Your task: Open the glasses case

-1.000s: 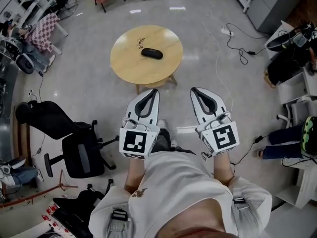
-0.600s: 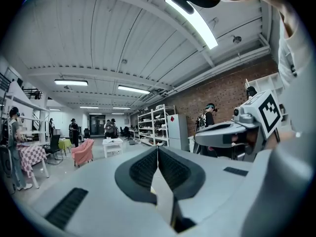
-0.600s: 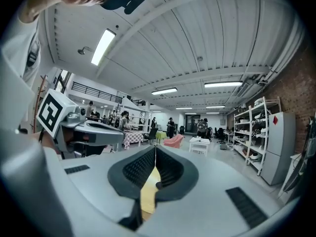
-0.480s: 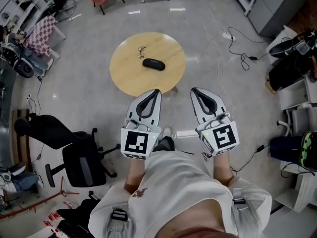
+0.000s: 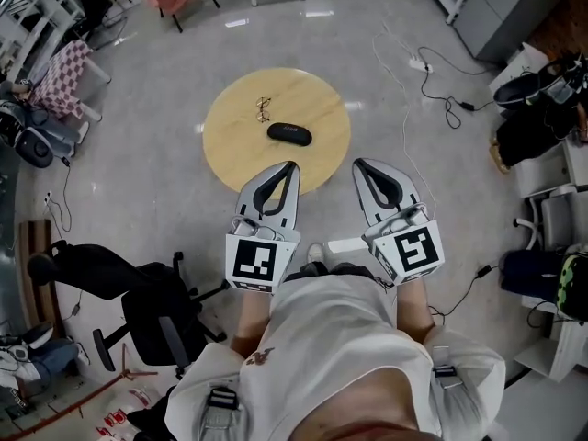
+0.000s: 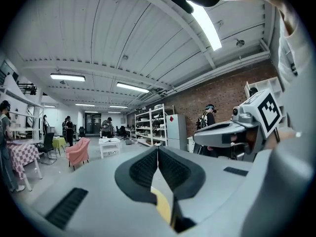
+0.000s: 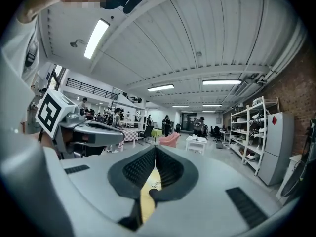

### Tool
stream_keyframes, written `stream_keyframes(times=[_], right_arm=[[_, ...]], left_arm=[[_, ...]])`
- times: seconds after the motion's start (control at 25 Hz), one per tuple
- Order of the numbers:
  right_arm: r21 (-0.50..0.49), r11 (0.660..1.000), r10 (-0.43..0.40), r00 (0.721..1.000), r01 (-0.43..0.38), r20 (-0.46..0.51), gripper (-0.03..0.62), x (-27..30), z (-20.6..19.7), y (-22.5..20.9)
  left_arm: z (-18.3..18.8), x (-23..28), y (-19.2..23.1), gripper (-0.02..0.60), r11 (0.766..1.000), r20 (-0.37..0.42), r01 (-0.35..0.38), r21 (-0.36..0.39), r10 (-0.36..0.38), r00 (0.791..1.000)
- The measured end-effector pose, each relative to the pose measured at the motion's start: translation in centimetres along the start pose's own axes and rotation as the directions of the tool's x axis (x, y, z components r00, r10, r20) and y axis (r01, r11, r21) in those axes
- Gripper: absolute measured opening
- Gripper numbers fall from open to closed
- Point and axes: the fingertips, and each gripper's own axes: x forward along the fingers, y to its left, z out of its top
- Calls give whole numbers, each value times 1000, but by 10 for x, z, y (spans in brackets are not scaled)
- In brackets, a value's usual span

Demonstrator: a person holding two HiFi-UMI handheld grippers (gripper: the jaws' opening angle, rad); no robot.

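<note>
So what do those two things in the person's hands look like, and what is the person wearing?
The left gripper and right gripper are light grey, tapering shells with black ribbed pads inside. Each carries a cube printed with black-and-white square markers. The person wears a pale short-sleeved shirt with buckled shoulder straps.

Ahead of left gripper (image 5: 292, 165) and right gripper (image 5: 356, 163): table (image 5: 220, 154), top open around case (image 5: 289, 133) and glasses (image 5: 264, 109). Chair (image 5: 152, 310) stands left of the left gripper; floor cables (image 5: 447, 107) lie right of the right gripper.
</note>
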Motion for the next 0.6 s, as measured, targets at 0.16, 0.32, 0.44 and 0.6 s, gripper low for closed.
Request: stream_keyframes(times=[0.16, 0.32, 0.44, 0.6], right_arm=[[-13, 1000, 1, 1000, -1, -20, 21, 17, -2, 1], [-29, 1000, 3, 999, -4, -35, 21, 30, -2, -2], [-35, 999, 3, 999, -4, -43, 21, 40, -2, -6], [-36, 999, 14, 999, -15, -38, 21, 52, -3, -7]], left_arm=[[-4, 7, 15, 20, 1000, 8, 4, -15, -3, 1000], [-9, 14, 27, 20, 1000, 8, -3, -31, 3, 1000], [-8, 18, 37, 20, 999, 15, -15, -47, 16, 1000], [-13, 21, 47, 20, 999, 7, -29, -42, 29, 1000]])
